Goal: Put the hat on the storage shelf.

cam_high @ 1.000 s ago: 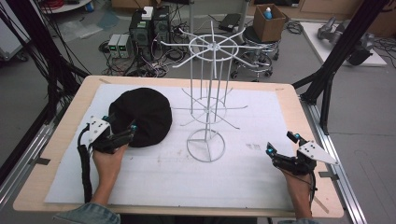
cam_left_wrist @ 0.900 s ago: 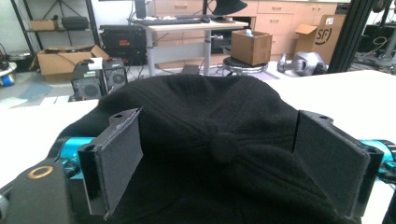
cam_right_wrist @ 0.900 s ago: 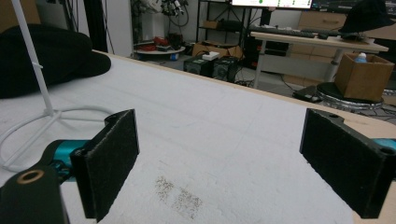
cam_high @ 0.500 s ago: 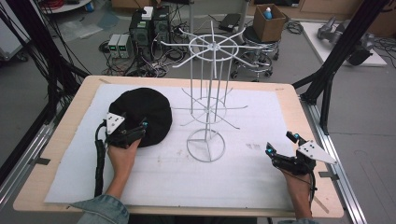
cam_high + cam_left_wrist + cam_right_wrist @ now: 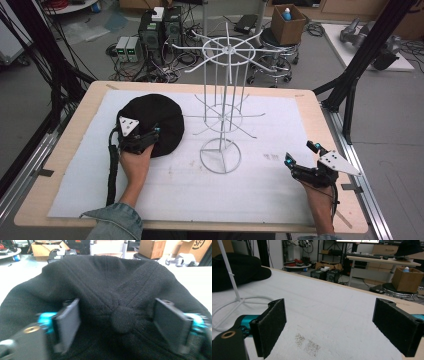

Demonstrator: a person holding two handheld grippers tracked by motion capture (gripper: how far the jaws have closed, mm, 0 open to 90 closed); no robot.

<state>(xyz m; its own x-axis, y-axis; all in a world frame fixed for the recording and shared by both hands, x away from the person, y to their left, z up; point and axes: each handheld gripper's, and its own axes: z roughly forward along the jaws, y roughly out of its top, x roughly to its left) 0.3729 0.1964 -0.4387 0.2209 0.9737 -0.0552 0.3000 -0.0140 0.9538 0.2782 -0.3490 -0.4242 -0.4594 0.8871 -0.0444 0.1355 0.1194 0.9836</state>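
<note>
A black cap (image 5: 152, 120) lies on the white mat at the table's left. My left gripper (image 5: 150, 134) rests on the cap's near side, open. In the left gripper view the cap (image 5: 105, 287) spreads under both jaws, and its top button (image 5: 123, 319) sits between them without being pinched. A white wire hat stand (image 5: 223, 100) rises from the middle of the table on a ring base. My right gripper (image 5: 302, 159) hovers low near the table's right front, open, with bare mat between its jaws (image 5: 329, 322).
The white mat (image 5: 260, 180) covers most of the wooden table (image 5: 60, 150). The stand's ring base (image 5: 227, 307) and the cap (image 5: 234, 270) lie left of my right gripper. Black frame posts stand at both sides, with computers, cables and boxes on the floor behind.
My left gripper has moved right and forward from the cap's left edge onto the cap, its open jaws now straddling the top button. The right gripper has stayed put.
</note>
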